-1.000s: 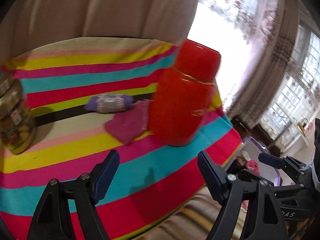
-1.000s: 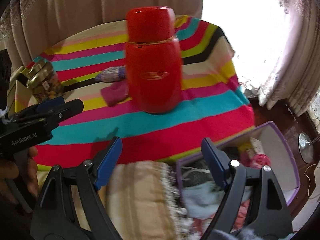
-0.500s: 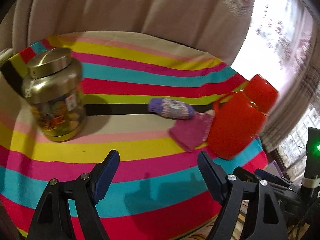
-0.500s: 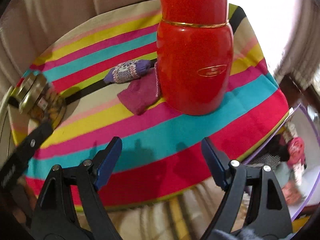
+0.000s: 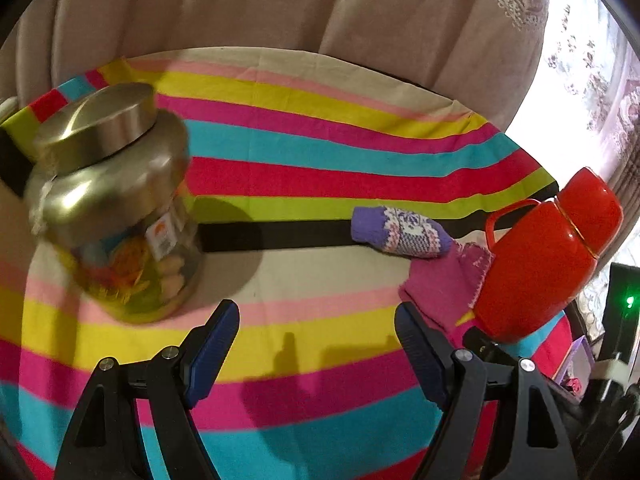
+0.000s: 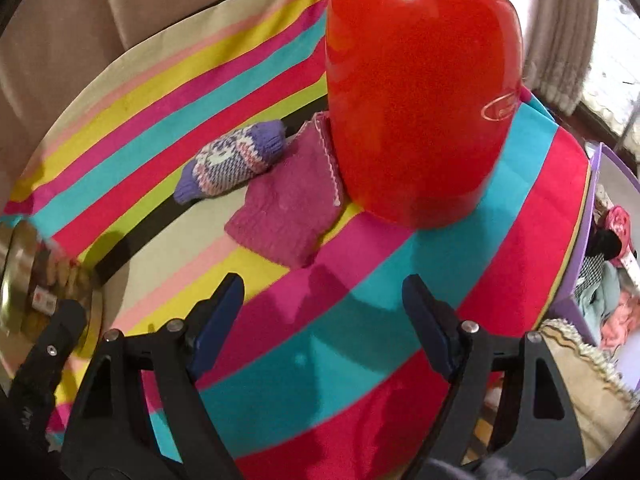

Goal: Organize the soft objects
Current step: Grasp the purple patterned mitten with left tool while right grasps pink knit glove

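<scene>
Right gripper [image 6: 322,312] hangs low over the striped tablecloth [image 6: 400,312], jaws spread wide, nothing between them. Left gripper [image 5: 316,340], same story: released, empty, hovering above the yellow and pink bands.

Straight ahead of the right gripper and a touch to its left lies the pink cloth [image 6: 286,210], flat on the table, its stitched far edge tucked against the foot of the red flask [image 6: 420,92]. Whether that edge is pinned under the flask or only pressed beside it, I cannot tell. Just past the cloth, touching its far corner, sits the purple knitted mitten [image 6: 234,164], long axis running from near-left to far-right across the right gripper's line of sight.

From the left wrist view the same pair sits off to the right: cloth [image 5: 444,288] near, mitten [image 5: 400,232] behind it, lying roughly crosswise, flask [image 5: 548,256] at the edge. The glass jar [image 5: 116,216] with the metal lid stands well apart on the left.

My call: the right gripper is the nearer one, with the cloth almost dead ahead, so it looks best placed for the pickup. Off the table's right edge, a purple box [image 6: 588,208] already holds soft things, a likely destination.
</scene>
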{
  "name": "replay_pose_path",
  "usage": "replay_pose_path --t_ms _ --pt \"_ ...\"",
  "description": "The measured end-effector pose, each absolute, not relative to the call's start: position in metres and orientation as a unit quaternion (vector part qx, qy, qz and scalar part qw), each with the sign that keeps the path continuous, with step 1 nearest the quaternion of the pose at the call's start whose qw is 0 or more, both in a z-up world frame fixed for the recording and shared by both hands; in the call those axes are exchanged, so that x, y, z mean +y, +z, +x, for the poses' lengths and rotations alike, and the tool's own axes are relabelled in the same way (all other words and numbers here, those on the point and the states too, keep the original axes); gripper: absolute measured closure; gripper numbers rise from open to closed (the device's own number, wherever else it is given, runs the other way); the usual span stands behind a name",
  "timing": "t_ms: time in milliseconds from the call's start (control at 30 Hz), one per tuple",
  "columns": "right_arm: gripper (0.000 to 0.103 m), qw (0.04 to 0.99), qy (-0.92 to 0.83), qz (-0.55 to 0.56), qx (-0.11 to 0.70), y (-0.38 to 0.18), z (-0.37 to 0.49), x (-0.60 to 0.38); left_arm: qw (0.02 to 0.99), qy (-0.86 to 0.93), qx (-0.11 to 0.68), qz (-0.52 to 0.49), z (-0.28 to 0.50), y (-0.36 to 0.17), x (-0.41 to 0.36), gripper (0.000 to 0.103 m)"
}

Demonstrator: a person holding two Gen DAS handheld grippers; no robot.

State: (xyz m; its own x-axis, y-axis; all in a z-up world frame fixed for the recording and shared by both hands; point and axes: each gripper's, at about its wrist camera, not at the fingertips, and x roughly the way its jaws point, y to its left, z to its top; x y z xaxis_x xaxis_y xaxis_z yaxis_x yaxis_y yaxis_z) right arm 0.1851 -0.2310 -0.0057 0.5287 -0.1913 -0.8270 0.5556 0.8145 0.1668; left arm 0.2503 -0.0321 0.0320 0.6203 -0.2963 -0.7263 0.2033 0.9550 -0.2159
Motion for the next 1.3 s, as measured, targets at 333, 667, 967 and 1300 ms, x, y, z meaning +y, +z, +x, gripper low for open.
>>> replay_pose_path --t_ms 333,667,967,1300 --pt "0.017 0.833 -0.265 0.251 0.416 -0.021 0.219 -0.229 0.892 -0.181 0.414 -0.026 0.320 0.025 -0.054 0.022" --pt "0.017 0.825 -0.304 0.249 0.407 -0.037 0.247 -0.224 0.847 -0.288 0.446 -0.030 0.382 0.006 -0.084 0.022" --pt "0.015 0.820 -0.311 0.249 0.411 -0.052 0.269 -0.223 0.809 -0.347 0.474 -0.028 0.415 -0.021 -0.115 0.021" --pt "0.002 0.832 -0.314 0.188 0.418 -0.063 0.294 -0.214 0.797 -0.353 0.489 0.004 0.433 -0.048 -0.138 0.020"
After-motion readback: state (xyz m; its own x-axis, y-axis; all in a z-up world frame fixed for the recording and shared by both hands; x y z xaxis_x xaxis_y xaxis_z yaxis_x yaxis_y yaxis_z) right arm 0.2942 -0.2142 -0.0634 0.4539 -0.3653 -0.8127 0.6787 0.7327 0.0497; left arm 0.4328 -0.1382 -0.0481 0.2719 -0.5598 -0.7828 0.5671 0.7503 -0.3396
